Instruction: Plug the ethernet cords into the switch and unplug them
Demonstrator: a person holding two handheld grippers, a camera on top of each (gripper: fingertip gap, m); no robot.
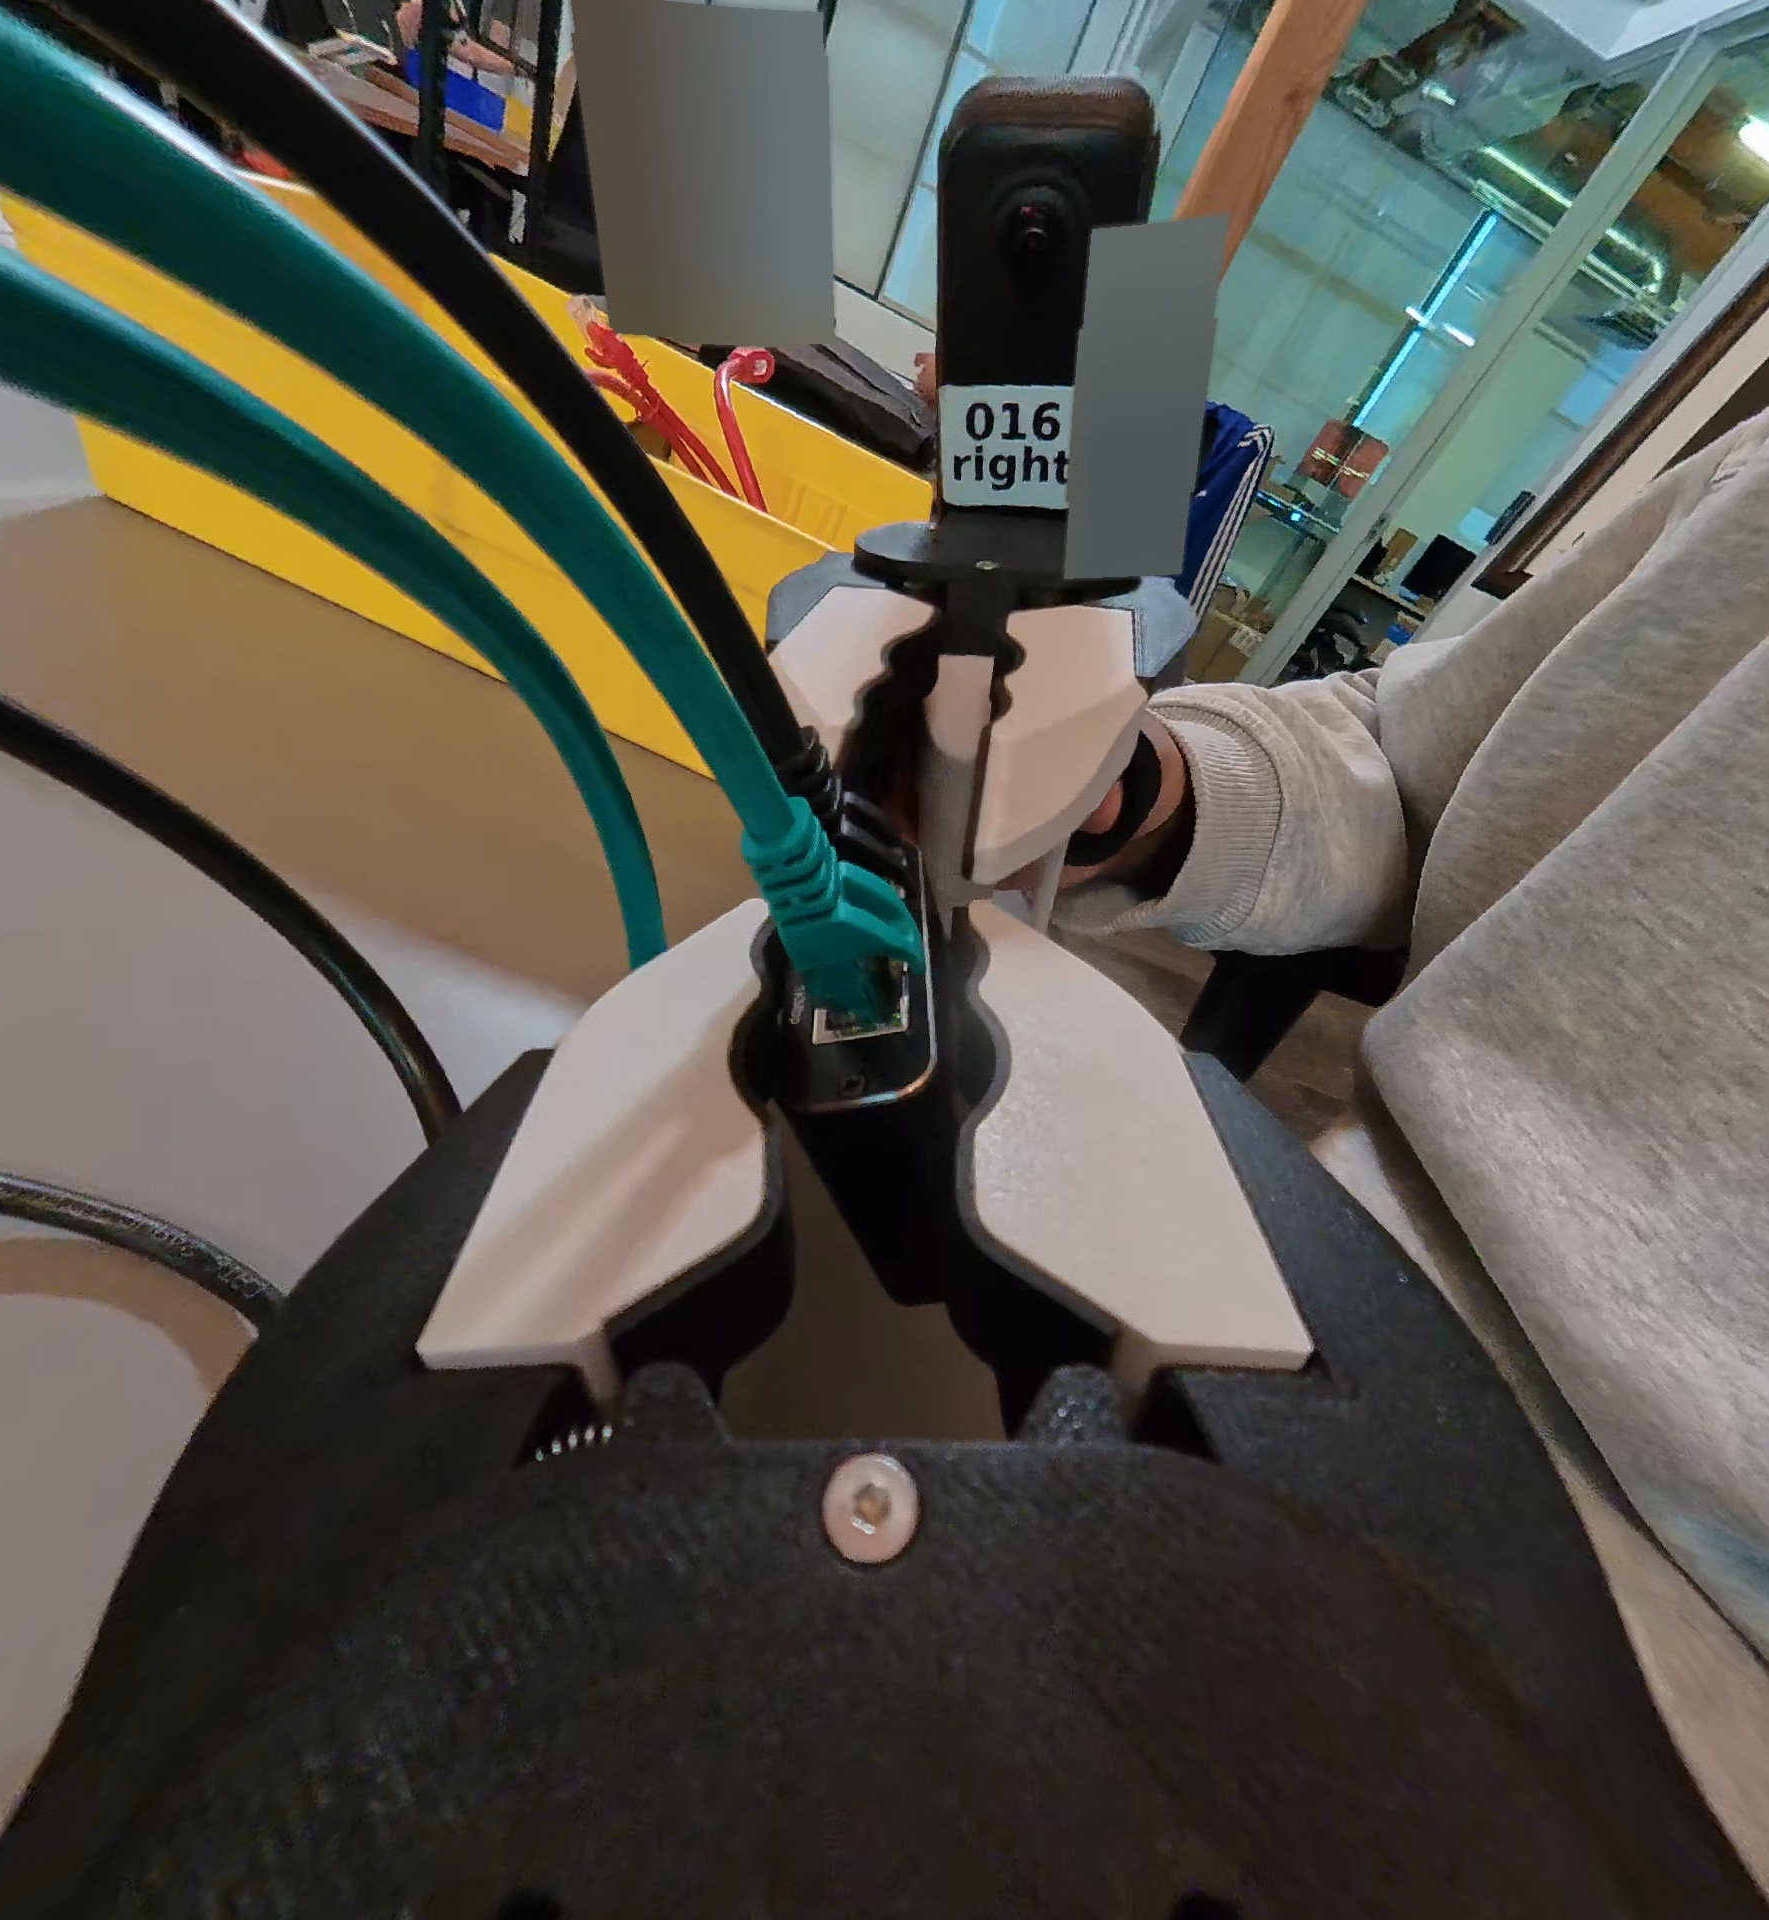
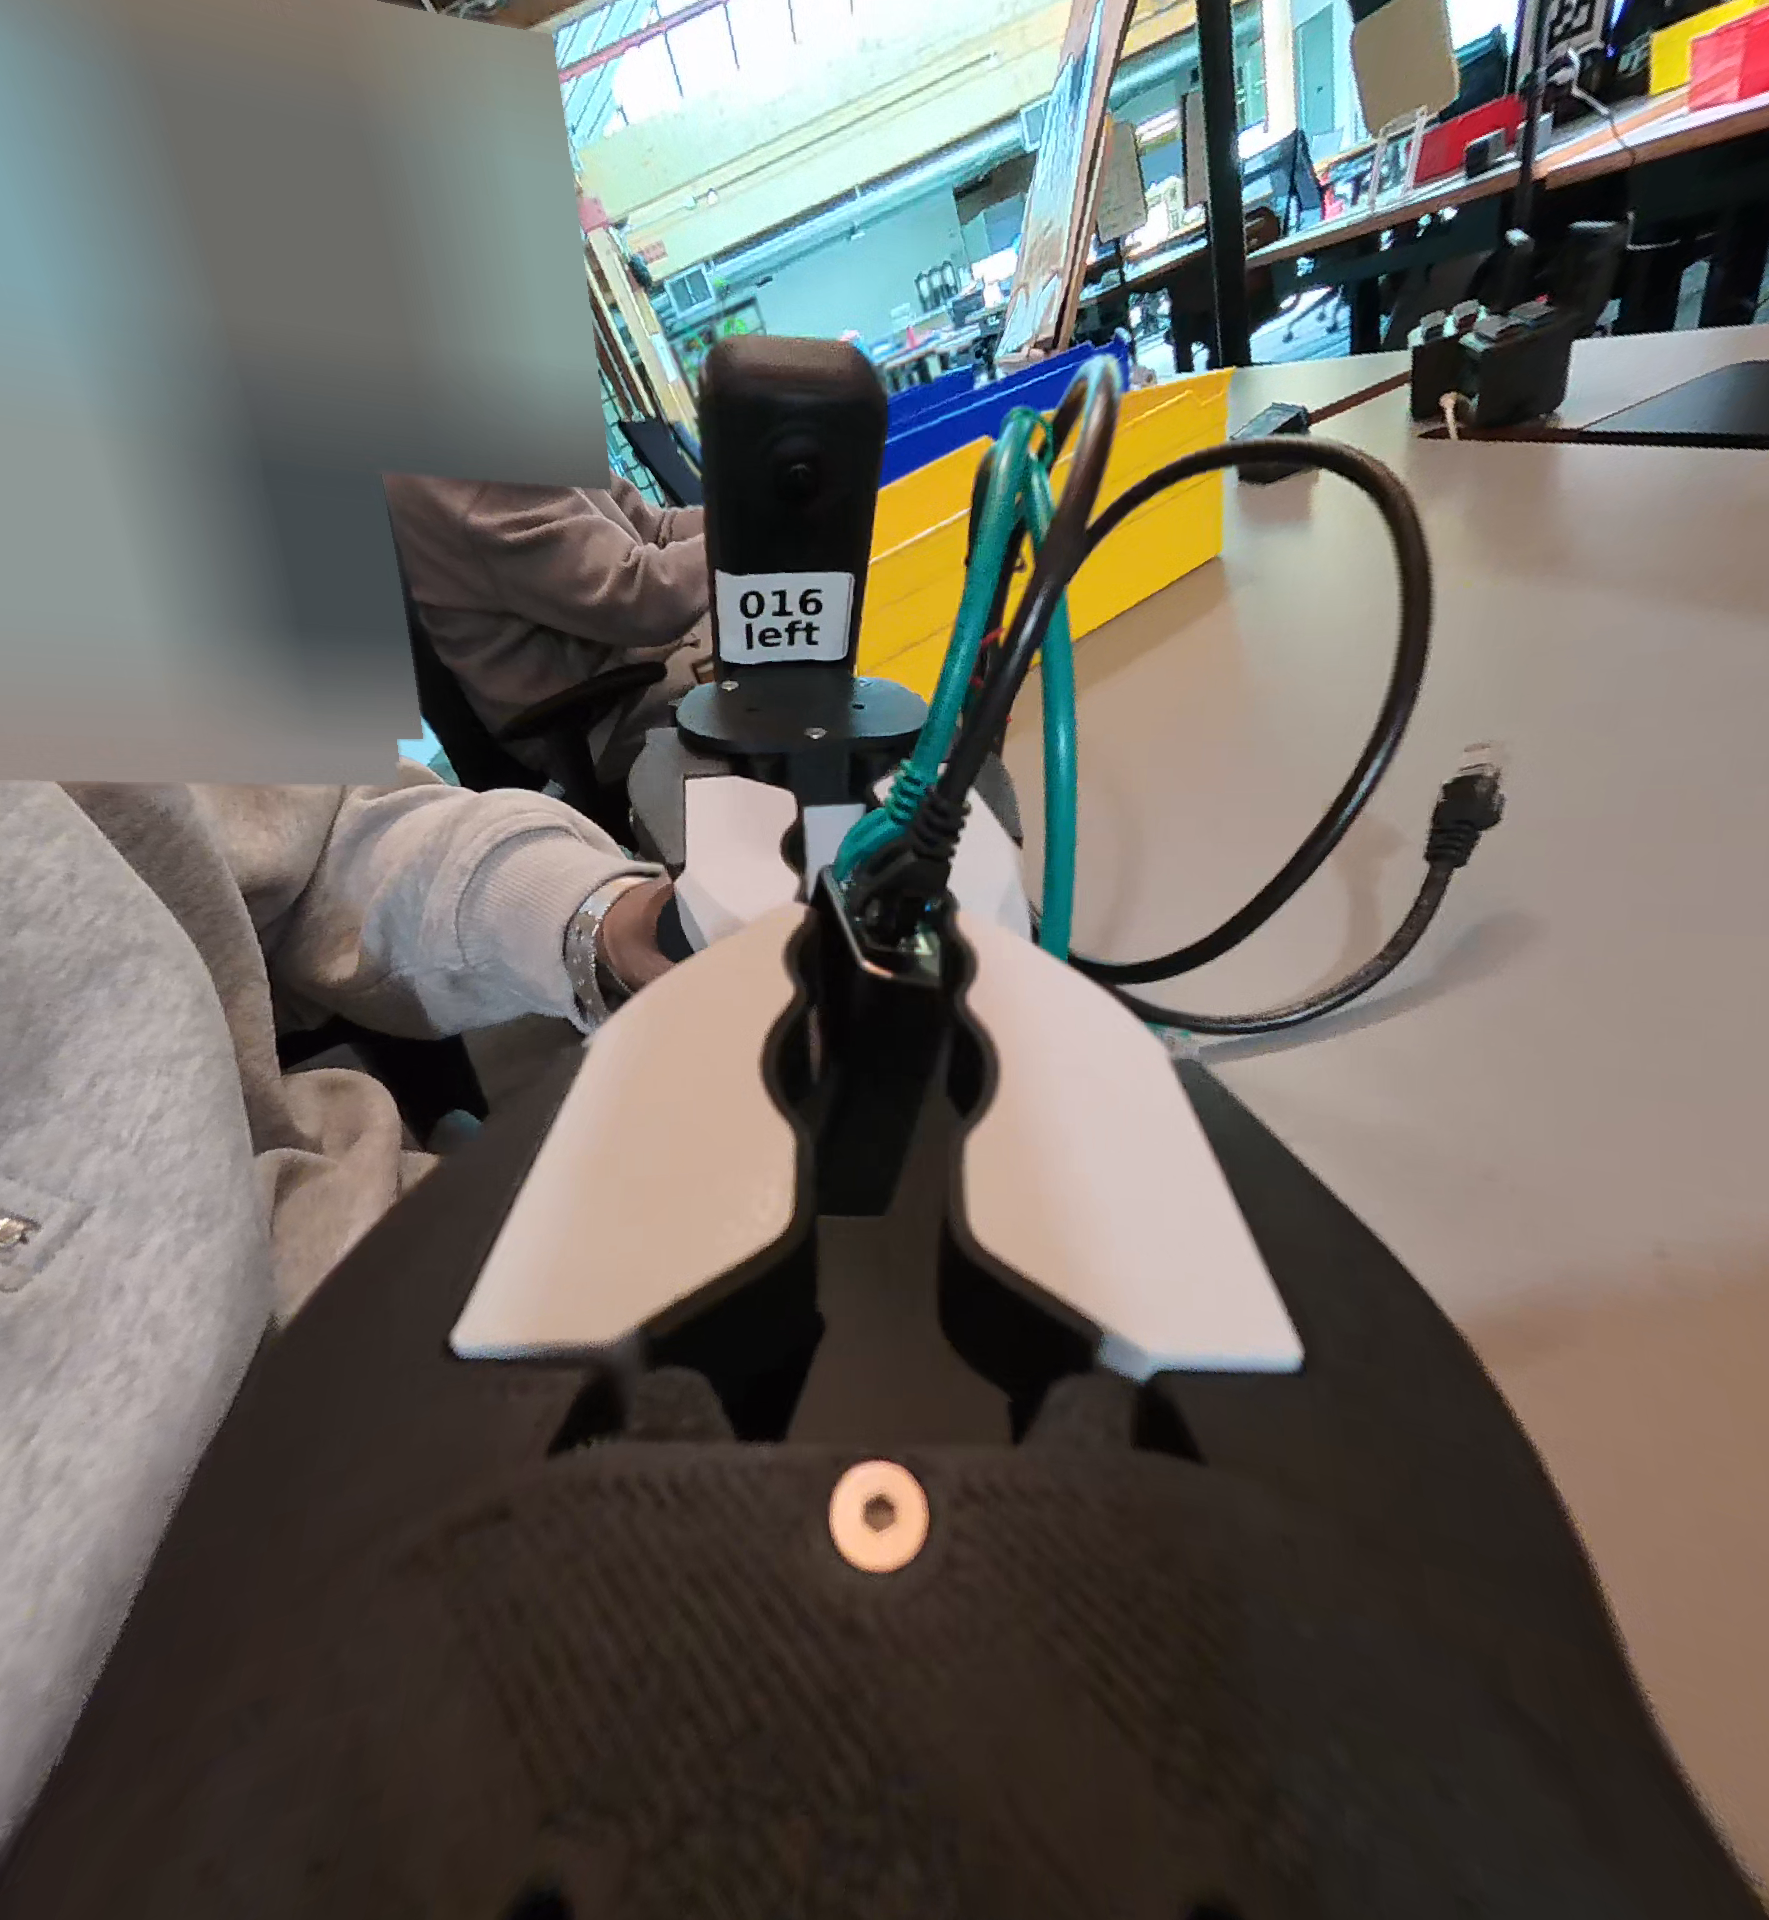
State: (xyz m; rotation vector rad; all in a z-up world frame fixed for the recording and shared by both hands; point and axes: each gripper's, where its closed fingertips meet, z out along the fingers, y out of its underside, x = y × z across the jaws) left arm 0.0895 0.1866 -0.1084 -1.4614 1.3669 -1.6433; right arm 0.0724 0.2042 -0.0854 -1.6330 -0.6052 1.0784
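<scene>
I hold a small black switch [image 1: 859, 1086] off the table between both grippers, one at each end. My left gripper [image 1: 864, 935] is shut on its near end. My right gripper [image 1: 953, 873] faces it, shut on the far end. A green ethernet cord [image 1: 340, 343] has its plug [image 1: 833, 925] in a port by my left fingertips. A black cord [image 1: 547, 343] is plugged in just beyond. In the right wrist view my right gripper [image 2: 875, 935] grips the switch [image 2: 864, 1091], with the left gripper [image 2: 838, 831] behind. The black cord's [image 2: 1399, 623] free plug [image 2: 1467, 805] lies on the table.
The tan table [image 2: 1534, 1143] stretches right of the switch. A yellow bin [image 1: 288, 468] with red cords [image 1: 672, 416] stands behind, also in the right wrist view [image 2: 1119, 499], beside a blue bin [image 2: 963, 416]. Grey sleeves [image 1: 1275, 810] of the person hold the grippers.
</scene>
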